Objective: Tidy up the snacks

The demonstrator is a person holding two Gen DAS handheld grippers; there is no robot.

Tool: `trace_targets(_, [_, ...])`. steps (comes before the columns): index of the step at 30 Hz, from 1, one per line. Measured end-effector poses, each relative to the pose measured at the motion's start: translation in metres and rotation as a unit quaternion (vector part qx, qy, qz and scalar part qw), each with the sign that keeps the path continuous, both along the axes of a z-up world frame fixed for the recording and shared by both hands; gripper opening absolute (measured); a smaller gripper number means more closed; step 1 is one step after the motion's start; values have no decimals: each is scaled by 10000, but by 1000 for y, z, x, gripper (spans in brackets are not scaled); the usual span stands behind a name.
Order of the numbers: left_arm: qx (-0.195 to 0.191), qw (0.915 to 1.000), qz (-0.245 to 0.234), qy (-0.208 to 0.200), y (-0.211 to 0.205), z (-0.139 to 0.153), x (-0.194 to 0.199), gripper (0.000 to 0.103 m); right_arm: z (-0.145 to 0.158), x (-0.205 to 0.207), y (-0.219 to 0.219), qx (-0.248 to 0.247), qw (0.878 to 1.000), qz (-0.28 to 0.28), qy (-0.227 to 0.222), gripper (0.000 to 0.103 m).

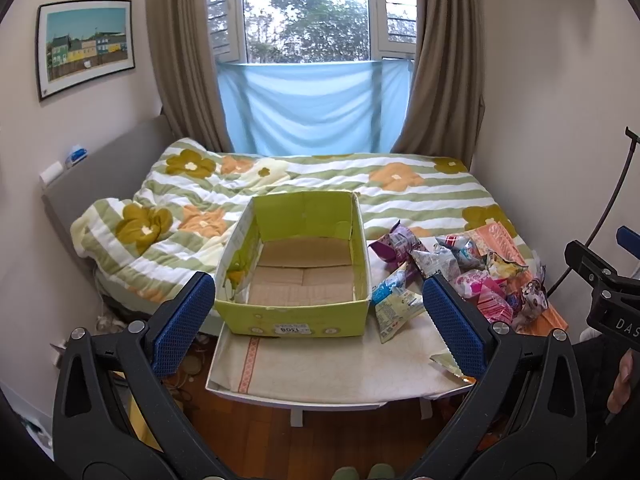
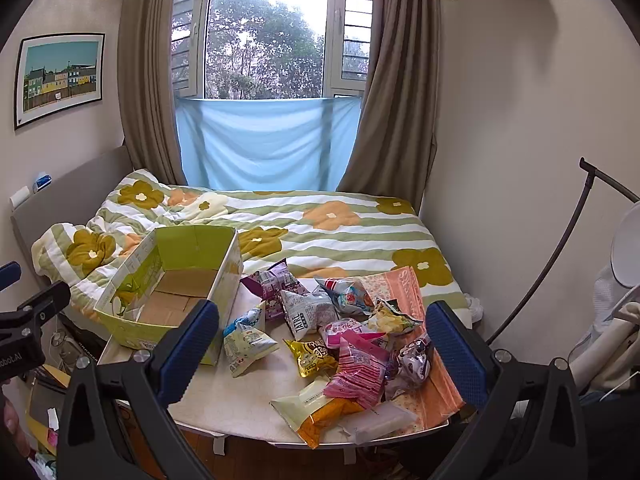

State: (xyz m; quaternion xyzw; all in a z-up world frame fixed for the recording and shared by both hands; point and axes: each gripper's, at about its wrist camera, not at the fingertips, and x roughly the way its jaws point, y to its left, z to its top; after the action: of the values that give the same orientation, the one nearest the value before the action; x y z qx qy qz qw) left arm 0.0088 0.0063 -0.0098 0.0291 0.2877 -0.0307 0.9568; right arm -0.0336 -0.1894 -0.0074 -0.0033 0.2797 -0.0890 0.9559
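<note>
We stand by the bed [image 2: 340,232], the biggest thing here; the small table [image 2: 224,396] is pushed up against it. On the table sits the green box [image 1: 296,312], open on top with nothing inside yet; the box looks light, so a bump could slide it off the near edge. Right of the box lies the snack pile [image 2: 344,332], all loose crinkly bags heaped on each other; if we grab one from under, others may slide. The orange bag [image 2: 320,412] sits at the very edge, so it may drop first. Our left gripper [image 1: 316,320] hangs before the box, fingers wide apart, holding nothing; our right gripper [image 2: 324,344] hangs over the pile, wide apart too.
</note>
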Motion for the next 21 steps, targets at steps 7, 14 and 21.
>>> trace_targets(7, [1, 10000, 3, 7, -1, 0, 1, 103, 0, 0, 1, -3, 10000, 4, 1, 103])
trace_targets(14, [7, 10000, 6, 5, -1, 0, 1, 103, 0, 0, 0, 5, 10000, 0, 4, 103])
trace_targets(21, [4, 10000, 1, 6, -1, 0, 0, 103, 1, 0, -1, 5, 10000, 5, 5, 103])
